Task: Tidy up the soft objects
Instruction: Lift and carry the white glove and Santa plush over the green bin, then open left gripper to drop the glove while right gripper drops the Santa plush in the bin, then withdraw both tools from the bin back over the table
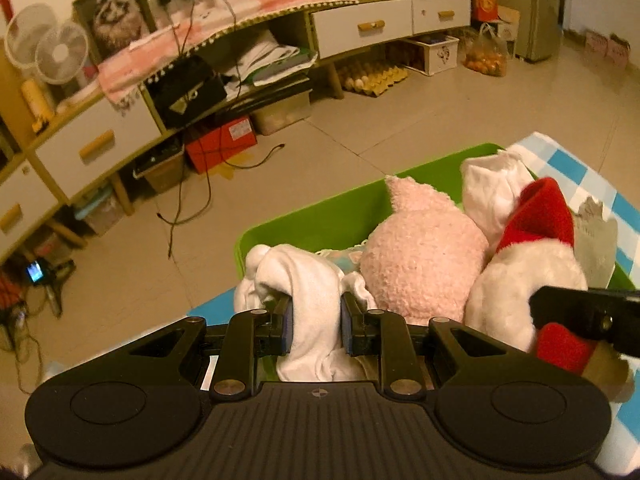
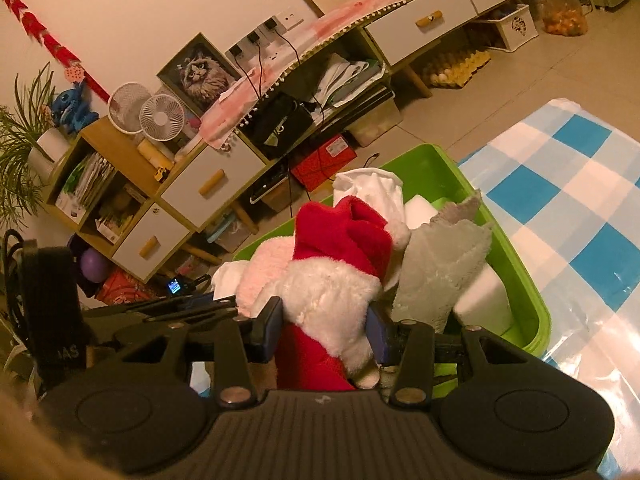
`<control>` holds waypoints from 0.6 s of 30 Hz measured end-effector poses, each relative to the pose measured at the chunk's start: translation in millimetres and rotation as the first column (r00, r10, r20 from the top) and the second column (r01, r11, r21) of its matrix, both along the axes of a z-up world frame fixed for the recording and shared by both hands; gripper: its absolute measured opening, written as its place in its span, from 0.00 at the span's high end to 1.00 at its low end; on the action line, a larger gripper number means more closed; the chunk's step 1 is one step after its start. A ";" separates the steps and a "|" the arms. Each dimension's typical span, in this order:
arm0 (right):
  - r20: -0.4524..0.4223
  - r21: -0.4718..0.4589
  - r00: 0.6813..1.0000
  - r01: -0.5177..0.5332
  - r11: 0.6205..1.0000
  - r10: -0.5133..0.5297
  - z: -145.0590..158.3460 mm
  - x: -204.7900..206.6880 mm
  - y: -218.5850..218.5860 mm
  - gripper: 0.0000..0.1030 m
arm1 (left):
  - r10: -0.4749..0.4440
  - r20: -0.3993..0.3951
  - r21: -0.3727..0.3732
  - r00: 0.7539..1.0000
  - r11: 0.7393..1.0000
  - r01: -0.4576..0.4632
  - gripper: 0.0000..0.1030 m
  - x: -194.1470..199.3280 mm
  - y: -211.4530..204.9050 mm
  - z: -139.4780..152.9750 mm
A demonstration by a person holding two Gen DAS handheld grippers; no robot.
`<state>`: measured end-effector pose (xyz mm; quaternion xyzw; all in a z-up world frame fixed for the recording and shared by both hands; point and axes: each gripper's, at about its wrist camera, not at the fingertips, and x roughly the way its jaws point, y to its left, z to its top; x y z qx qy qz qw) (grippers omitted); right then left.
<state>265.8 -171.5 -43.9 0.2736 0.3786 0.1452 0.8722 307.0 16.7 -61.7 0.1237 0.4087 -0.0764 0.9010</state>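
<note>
My left gripper pinches a white cloth, which hangs over the near-left corner of the green bin. My right gripper is clamped on a white plush with a red hat, held at the bin's near edge. Inside the bin, a pink plush sits beside both, a grey cloth stands to the right of the white plush, and a white foam block lies right of that. The bin rests on a blue checked sheet.
</note>
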 end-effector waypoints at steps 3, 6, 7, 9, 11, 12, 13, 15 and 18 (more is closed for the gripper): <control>0.005 0.001 1.000 -0.003 1.000 0.003 -1.1 1.0 -0.2 0.77 | 0.014 0.006 -0.031 1.000 0.999 -0.014 0.71 -3.5 5.4 3.6; -0.005 0.012 1.000 0.003 1.000 -0.003 1.9 -1.2 -1.8 0.75 | 0.033 0.014 -0.047 0.999 0.998 -0.032 0.60 -4.7 7.9 10.4; -0.010 0.024 1.000 0.012 1.000 -0.012 2.8 -2.3 -3.5 0.73 | 0.041 0.021 -0.054 0.999 0.998 -0.040 0.57 -7.0 9.7 13.4; -0.027 0.053 0.999 0.024 0.998 -0.023 4.1 -3.6 -7.5 0.70 | 0.051 0.036 -0.059 0.998 0.997 -0.048 0.44 -12.3 11.3 20.0; -0.038 0.073 0.999 0.036 0.997 -0.033 5.9 -5.8 -12.5 0.65 | 0.059 0.051 -0.069 0.997 0.996 -0.056 0.38 -17.6 12.8 28.5; -0.041 0.082 0.998 0.047 0.996 -0.044 7.8 -7.9 -16.3 0.60 | 0.066 0.056 -0.074 0.996 0.995 -0.062 0.34 -20.4 13.1 32.2; -0.042 0.087 0.998 0.057 0.995 -0.054 10.1 -10.1 -19.6 0.56 | 0.075 0.058 -0.079 0.996 0.994 -0.071 0.33 -23.9 13.8 35.6; -0.040 0.100 0.996 0.079 0.992 -0.075 15.4 -15.5 -27.3 0.52 | 0.084 0.060 -0.084 0.995 0.993 -0.079 0.29 -31.8 14.8 41.8; -0.051 0.112 0.994 0.106 0.988 -0.101 21.8 -24.1 -36.9 0.50 | 0.093 0.061 -0.071 0.994 0.993 -0.089 0.25 -45.5 15.1 47.4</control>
